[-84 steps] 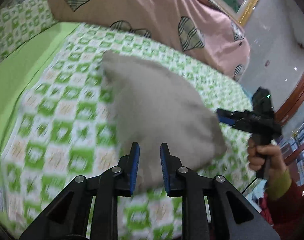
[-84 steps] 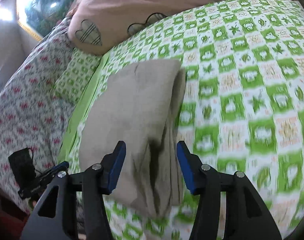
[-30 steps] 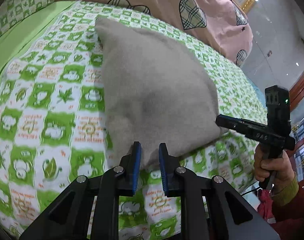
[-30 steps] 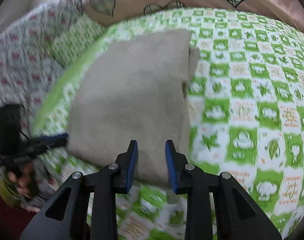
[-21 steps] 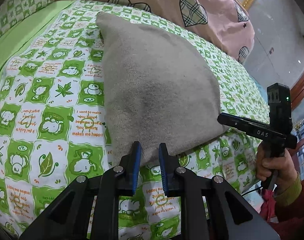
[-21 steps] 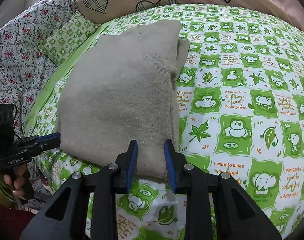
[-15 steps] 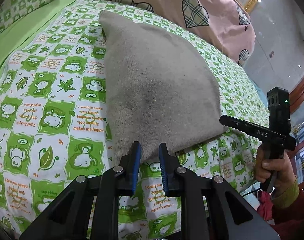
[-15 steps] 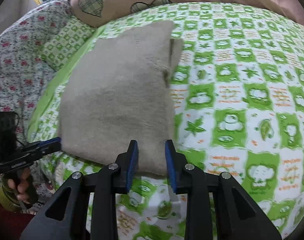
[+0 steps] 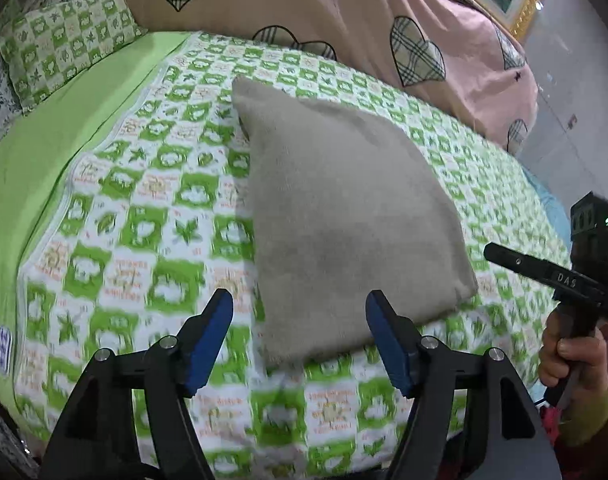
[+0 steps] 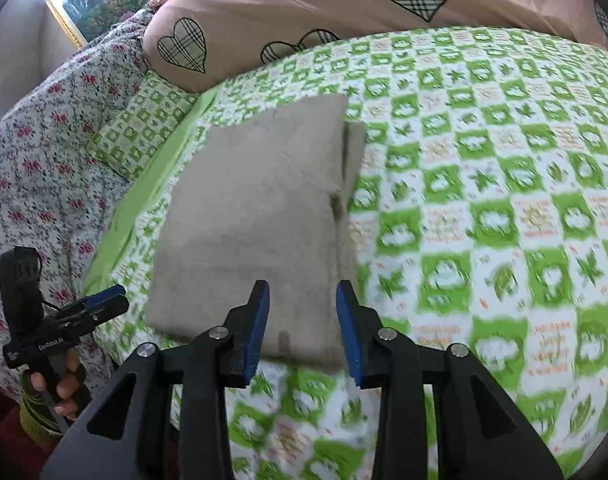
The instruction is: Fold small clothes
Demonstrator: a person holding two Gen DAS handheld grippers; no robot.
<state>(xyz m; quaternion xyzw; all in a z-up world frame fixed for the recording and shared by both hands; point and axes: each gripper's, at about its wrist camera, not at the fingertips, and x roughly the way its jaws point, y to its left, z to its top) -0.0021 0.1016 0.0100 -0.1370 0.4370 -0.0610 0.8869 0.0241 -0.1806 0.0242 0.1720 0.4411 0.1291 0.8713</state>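
Two grippers opening | left gripper point(image 9: 298, 334) wide, right gripper point(image 10: 302, 326) narrower, neither pinching cloth | folded garment point(image 9: 344, 216) flat on bedspread point(image 9: 144, 208) | release cleanly: lift straight off, avoid dragging near edge

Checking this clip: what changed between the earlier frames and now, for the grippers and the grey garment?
Both grippers let go of the folded grey garment: the left gripper and the right gripper, earlier clamped on its near edge, are opening, with nothing pressed between their pads, and have lifted back. The garment, airborne at first, now lies flat on the green checked bedspread. The pink quilt stayed put.
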